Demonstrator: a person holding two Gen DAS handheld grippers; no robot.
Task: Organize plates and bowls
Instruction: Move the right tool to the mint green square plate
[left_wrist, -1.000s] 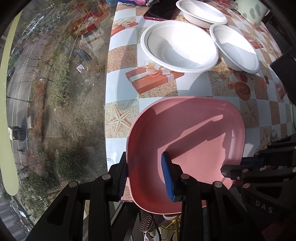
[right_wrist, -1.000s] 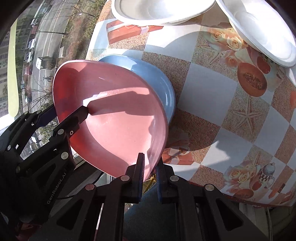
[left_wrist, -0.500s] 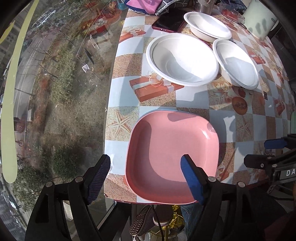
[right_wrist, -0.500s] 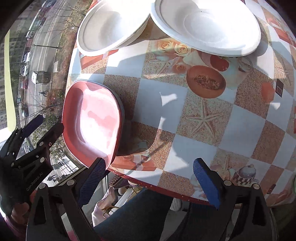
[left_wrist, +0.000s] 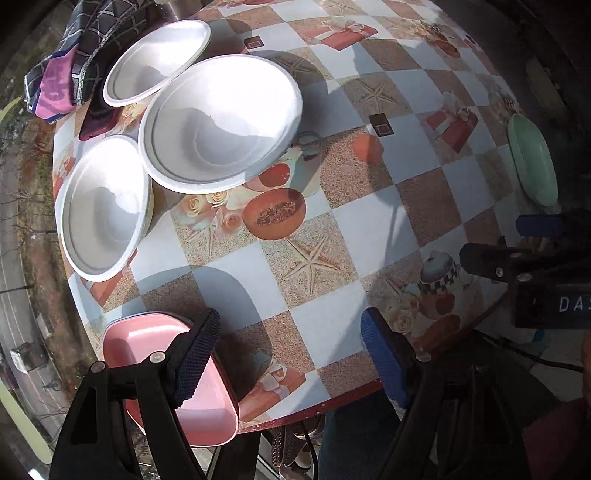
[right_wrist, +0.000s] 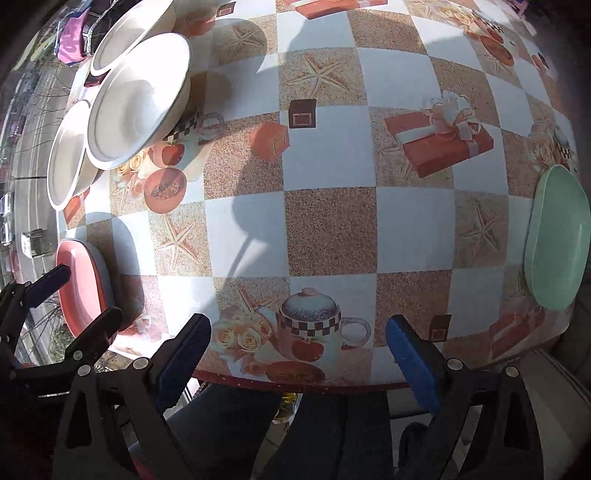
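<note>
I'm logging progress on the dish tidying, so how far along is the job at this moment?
Looks done: the pink square plate sits stacked on another plate at the table's near corner. In hand: nothing; the left gripper and right gripper are both open and empty above the patterned tablecloth. Left: the mint green plate lies alone at the far side, and the three white bowls sit unstacked.
</note>
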